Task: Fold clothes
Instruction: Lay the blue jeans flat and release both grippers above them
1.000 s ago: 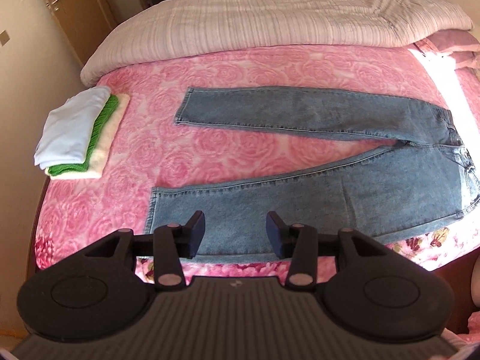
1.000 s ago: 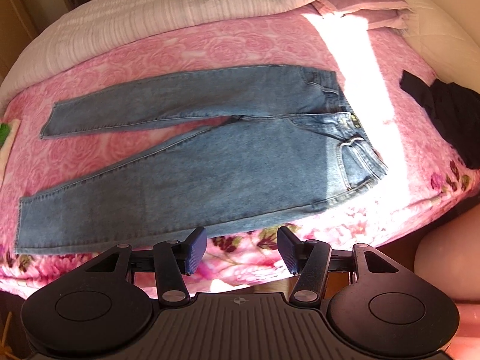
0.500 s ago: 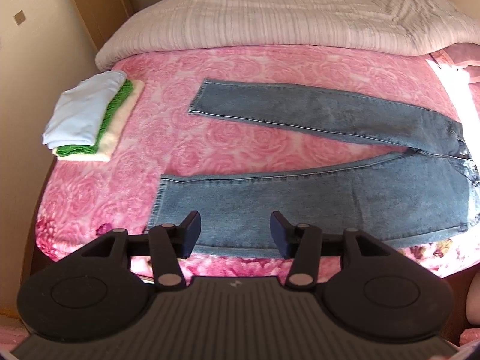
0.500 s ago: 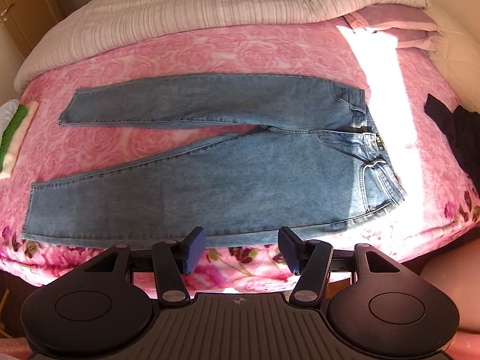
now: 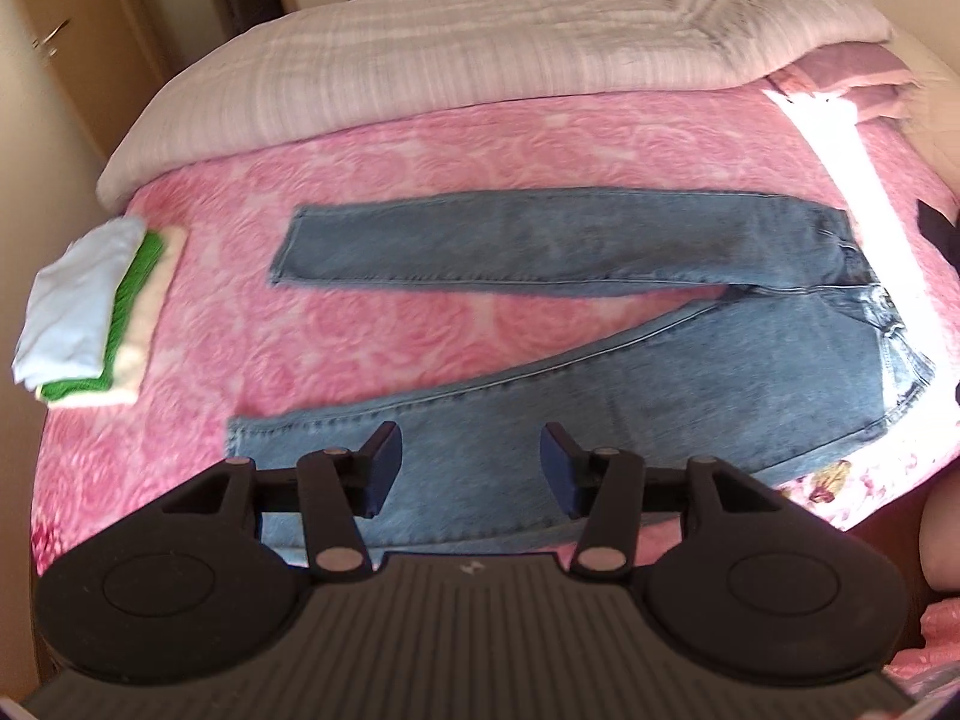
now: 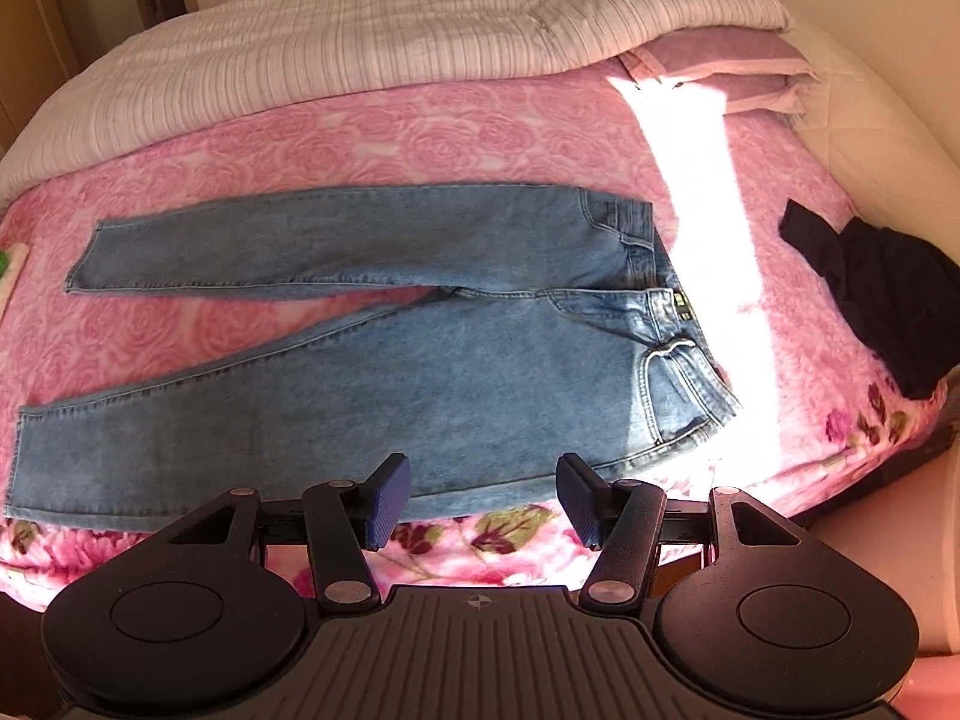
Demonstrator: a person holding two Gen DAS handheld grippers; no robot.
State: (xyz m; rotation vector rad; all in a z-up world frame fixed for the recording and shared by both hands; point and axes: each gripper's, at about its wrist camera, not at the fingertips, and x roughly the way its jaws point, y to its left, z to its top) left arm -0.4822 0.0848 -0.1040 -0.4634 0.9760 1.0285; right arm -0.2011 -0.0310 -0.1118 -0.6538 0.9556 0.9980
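Jeans of faded blue denim are laid flat on the pink rose-patterned bedspread, with the legs spread apart in a narrow V and the waistband turned toward a bright band of sunlight. The far leg lies straight across the bed; the near leg runs slantwise toward the bed's near edge, where its hem is seen. Beyond the jeans, a pale striped quilt is heaped along the far side of the bed. Past the leg hems, a stack of folded clothes is seen, with a light blue piece on top, a green one under it and a cream one at the bottom. On the waistband side, well apart from the jeans and past the sunlit band, a crumpled black garment lies near the bed's edge. The left claw is held over the near leg, spread, with nothing pinched between its pads. The right claw is held at the near leg's lower seam, likewise spread and empty.
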